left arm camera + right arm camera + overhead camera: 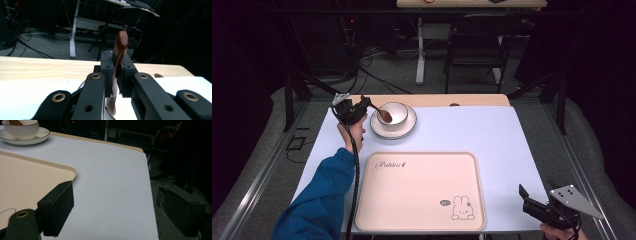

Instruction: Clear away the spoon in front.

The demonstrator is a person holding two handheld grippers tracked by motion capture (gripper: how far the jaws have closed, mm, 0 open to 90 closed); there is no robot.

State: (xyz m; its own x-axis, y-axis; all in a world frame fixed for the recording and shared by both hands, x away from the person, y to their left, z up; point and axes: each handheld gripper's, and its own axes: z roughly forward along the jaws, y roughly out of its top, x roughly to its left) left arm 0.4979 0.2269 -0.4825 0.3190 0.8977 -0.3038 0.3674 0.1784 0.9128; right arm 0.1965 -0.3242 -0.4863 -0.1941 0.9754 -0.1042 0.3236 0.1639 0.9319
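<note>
High view: left gripper (362, 107) clamps the brown spoon (383, 114), its long axis slanting into the bowl (393, 113) just beside; left gripper view: jaws pinch handle; right gripper view: right gripper (113, 207) wide, well apart.

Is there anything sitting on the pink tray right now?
No. In the high view the tray is bare apart from its printed rabbit and lettering; the bowl and saucer sit beyond it.

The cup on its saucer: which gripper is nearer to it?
Left. The left gripper, shut on a brown spoon, sits right beside the cup; the right gripper is open at the table's near right corner, past the tray.
</note>
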